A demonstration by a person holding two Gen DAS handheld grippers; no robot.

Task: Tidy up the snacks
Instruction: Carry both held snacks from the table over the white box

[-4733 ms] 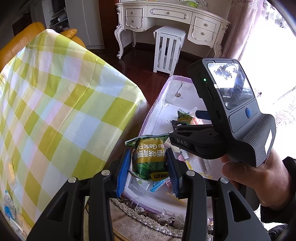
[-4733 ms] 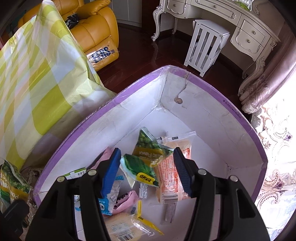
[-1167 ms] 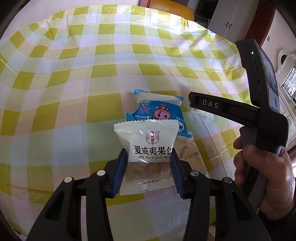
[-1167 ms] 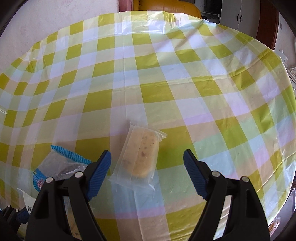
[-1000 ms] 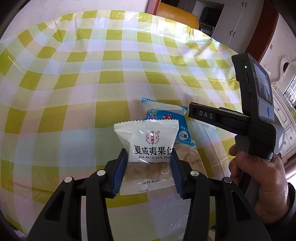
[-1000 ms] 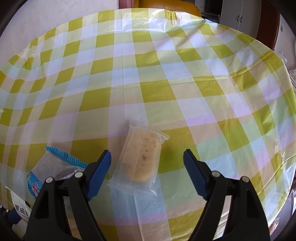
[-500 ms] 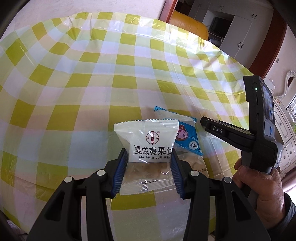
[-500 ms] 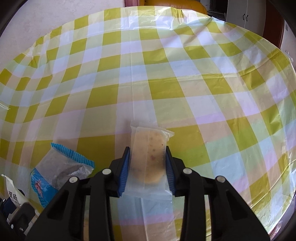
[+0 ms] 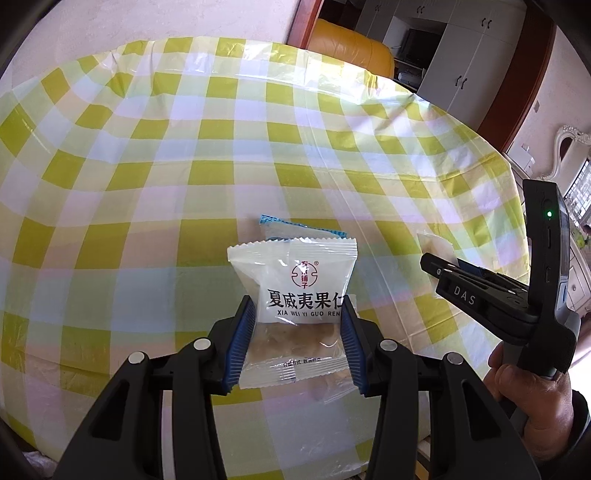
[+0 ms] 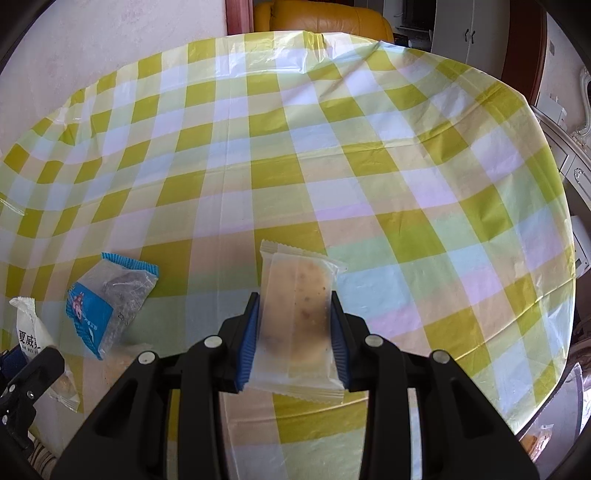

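My left gripper (image 9: 297, 332) is shut on a white snack packet (image 9: 295, 295) with red and black print and holds it up over the checked tablecloth (image 9: 147, 184). My right gripper (image 10: 293, 332) is shut on a clear-wrapped pale cake bar (image 10: 297, 306), lifted off the cloth. A blue-and-clear snack packet (image 10: 107, 299) lies on the table left of the bar; in the left wrist view this blue packet (image 9: 303, 229) shows just behind the white one. The right gripper (image 9: 461, 291) with its cake bar (image 9: 436, 245) appears at the right, held by a hand (image 9: 535, 402).
Another clear packet (image 10: 66, 387) with a pale cake lies near the table's front left edge, by the left gripper (image 10: 26, 373). A yellow sofa (image 10: 321, 16) stands behind the table. The table edge curves down at the right (image 10: 554, 295).
The right gripper's jaws closed on the cake bar that lay between them and raised it off the cloth. The left gripper kept its hold on the white packet.
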